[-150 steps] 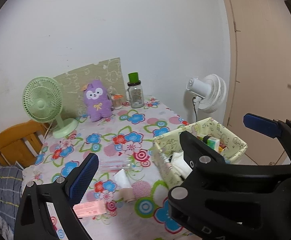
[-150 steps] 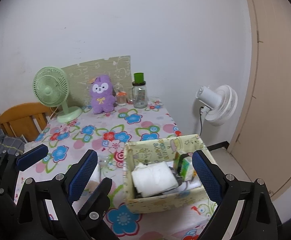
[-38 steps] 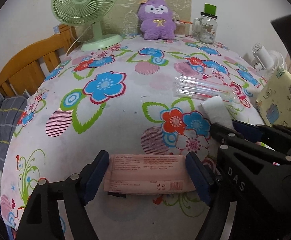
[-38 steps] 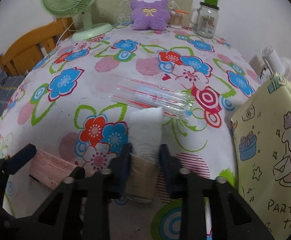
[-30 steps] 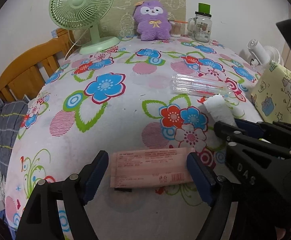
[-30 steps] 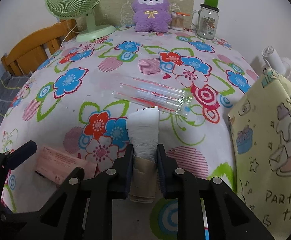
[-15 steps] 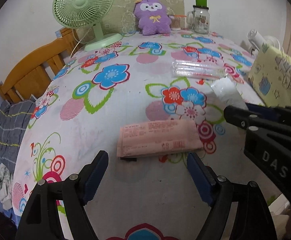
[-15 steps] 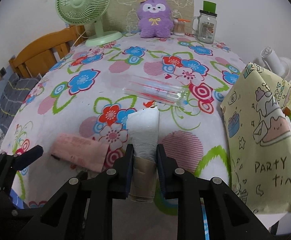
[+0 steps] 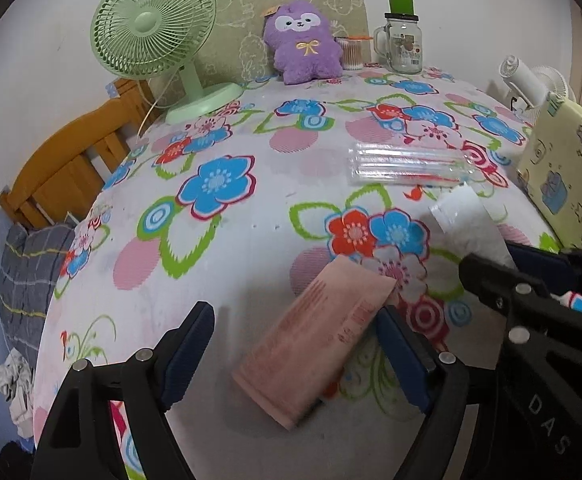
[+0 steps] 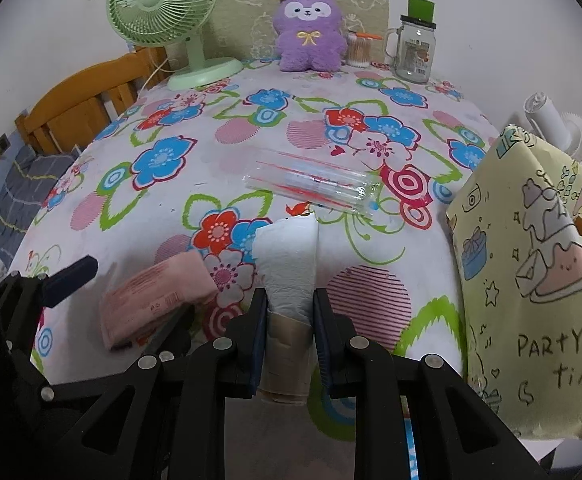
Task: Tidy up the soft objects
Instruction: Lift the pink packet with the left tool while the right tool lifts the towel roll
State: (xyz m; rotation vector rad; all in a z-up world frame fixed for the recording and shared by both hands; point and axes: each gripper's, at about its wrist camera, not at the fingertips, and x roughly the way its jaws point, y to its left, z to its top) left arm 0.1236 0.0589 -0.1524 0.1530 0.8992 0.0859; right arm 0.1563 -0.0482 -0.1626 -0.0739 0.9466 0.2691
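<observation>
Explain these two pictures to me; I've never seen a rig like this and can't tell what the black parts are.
The black parts are two hand-held grippers, each carrying a fisheye camera that looks along its fingers. In the left gripper's view, the left gripper is open around a pink tissue pack. In the right gripper's view, the right gripper is shut on a white tissue roll. On the floral tablecloth lie a clear straw packet, a purple plush and a green fan. A yellow storage bag stands at the right.
</observation>
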